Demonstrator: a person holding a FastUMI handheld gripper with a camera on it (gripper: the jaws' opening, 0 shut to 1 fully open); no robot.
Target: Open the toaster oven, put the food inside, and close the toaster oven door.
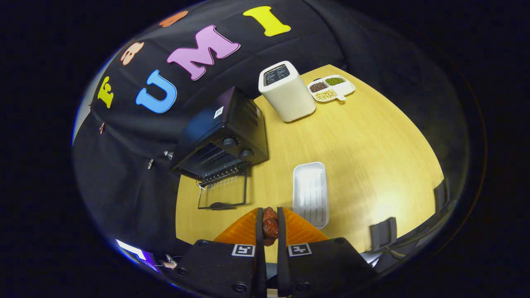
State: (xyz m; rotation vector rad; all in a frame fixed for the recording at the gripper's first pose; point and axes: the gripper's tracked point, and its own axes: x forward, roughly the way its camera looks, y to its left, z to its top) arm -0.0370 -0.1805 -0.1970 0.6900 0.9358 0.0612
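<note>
Wooden table point(364, 145) (pale, glossy), open toaster oven point(223, 136), hand-held gripper point(270, 225) clamping food point(270, 227).

Toaster oven point(225, 136): black, boxy unit with two round knobs beside its cavity, standing on the bench point(364, 157) against the booth wall. Door point(223, 191): glass panel in a dark frame, fully lowered and lying flat on the bench surface ahead of the cavity. Food point(270, 227): reddish-brown, glossy lump, pinched between both fingers of the tongs point(270, 219), held above the bench short of the door.
</note>
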